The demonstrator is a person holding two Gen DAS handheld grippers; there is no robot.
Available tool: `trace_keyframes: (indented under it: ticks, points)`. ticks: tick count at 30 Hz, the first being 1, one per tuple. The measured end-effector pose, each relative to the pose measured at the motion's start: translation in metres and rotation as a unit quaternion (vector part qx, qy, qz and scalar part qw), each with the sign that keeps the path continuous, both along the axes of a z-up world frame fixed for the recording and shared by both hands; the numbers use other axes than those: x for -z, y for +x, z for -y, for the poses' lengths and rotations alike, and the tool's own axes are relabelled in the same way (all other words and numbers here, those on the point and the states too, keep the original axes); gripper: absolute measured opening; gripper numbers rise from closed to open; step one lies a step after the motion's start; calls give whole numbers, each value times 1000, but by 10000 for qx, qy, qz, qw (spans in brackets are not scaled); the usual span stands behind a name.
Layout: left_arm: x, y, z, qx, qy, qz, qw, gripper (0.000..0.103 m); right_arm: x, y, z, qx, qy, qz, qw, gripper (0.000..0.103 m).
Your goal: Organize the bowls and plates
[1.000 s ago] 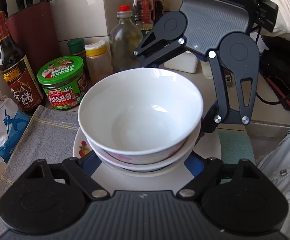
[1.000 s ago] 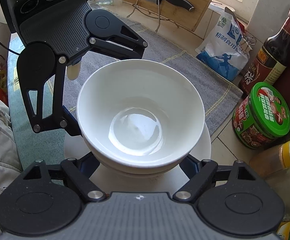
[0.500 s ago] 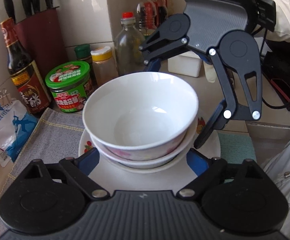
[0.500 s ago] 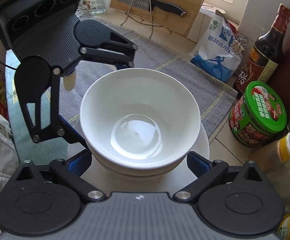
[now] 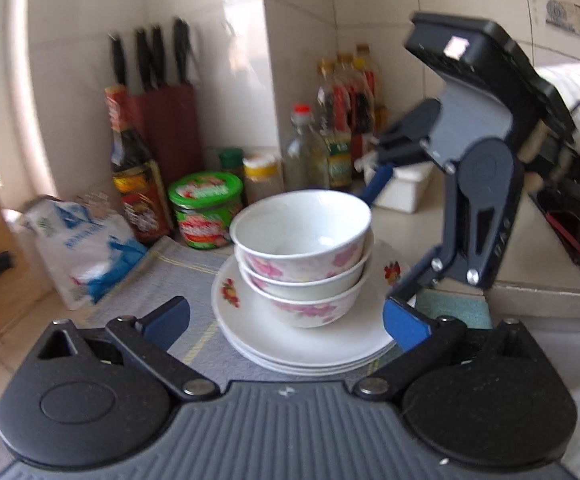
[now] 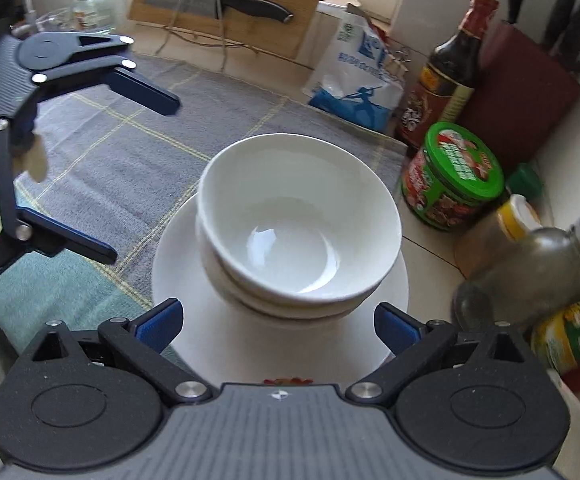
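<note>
Both grippers' fingers, left (image 5: 290, 320) and right (image 6: 278, 320), have just spread, released from the pink-flowered bowls (image 5: 301, 236); labels blurred.

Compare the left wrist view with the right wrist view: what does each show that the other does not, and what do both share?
Only the left wrist view shows the pink flower pattern on the stacked bowls and a white tub behind them. Only the right wrist view shows the cutting board with a knife against it. Both show the bowls on the plates, the green-lidded jar, and both grippers open, touching nothing.
</note>
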State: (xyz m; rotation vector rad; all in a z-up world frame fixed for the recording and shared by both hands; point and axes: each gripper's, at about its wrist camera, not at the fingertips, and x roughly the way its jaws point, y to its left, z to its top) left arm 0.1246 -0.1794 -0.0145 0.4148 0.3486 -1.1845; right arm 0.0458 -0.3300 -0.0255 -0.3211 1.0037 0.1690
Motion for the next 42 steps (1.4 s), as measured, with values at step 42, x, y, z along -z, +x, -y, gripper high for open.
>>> trace_keyframes:
  ticks: [42]
  points:
    - [-67, -42, -86, -2493, -99, -839, 9647, 102, -62, -106, -129, 4066, 327, 1892, 8932, 103]
